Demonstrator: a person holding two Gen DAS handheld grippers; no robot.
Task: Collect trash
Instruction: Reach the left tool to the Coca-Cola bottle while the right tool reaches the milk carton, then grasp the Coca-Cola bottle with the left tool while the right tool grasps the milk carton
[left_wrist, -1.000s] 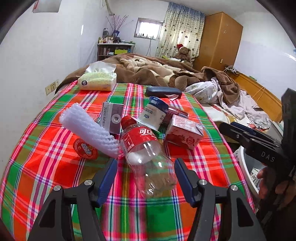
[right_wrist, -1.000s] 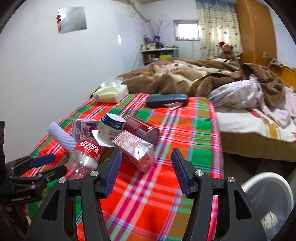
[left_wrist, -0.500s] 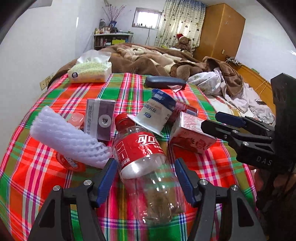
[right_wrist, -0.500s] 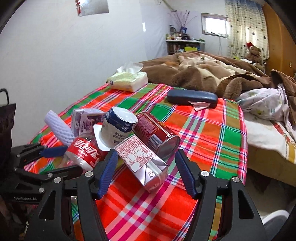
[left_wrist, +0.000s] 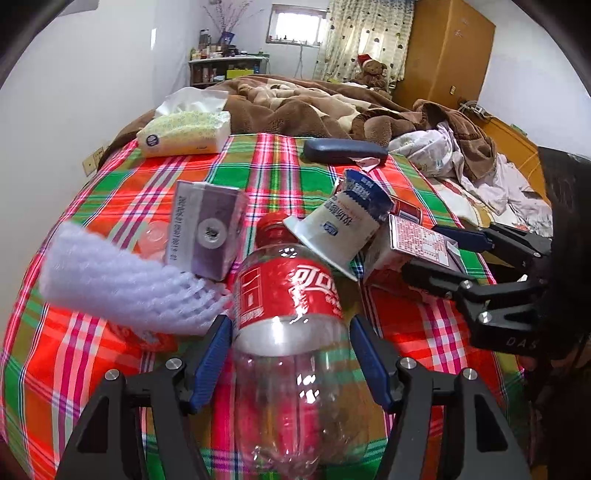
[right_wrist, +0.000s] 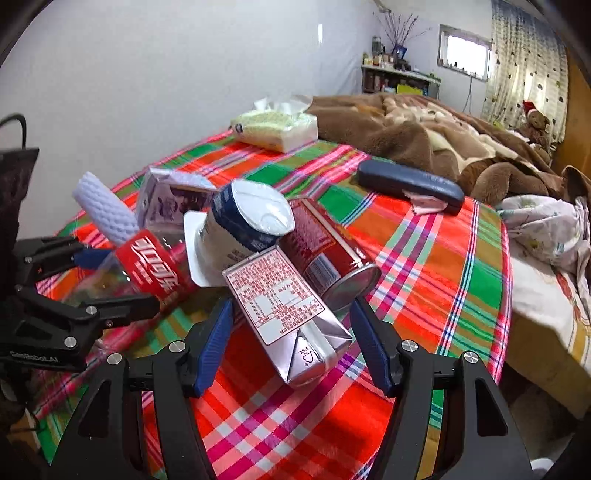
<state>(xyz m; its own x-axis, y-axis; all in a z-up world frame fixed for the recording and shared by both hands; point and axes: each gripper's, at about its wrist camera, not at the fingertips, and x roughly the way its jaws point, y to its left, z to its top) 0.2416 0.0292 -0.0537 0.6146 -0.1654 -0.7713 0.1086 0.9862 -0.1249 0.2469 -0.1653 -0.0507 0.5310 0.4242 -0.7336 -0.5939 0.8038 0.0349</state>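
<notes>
On the plaid-covered worktop (left_wrist: 110, 206) the trash lies in one heap, and the bottle (left_wrist: 291, 295) in its middle serves as the landmark. Left of the bottle lie one white foam sleeve (left_wrist: 122, 288) and one purple carton (left_wrist: 207, 232). The left tongs (left_wrist: 290, 354) are spread around the bottle's clear body, pads just beside it and not visibly pressing. Right of the bottle lean one yogurt cup (right_wrist: 240, 225), one red can (right_wrist: 325, 254) and one silver carton (right_wrist: 284, 310); the right tongs (right_wrist: 291, 339) are spread around that silver carton, not pinching it. Beyond the bottle sit one tissue pack (left_wrist: 184, 131) and one dark case (left_wrist: 343, 151). The step looks like a double pickup about to begin: next, each pair of tongs must squeeze shut and lift.
</notes>
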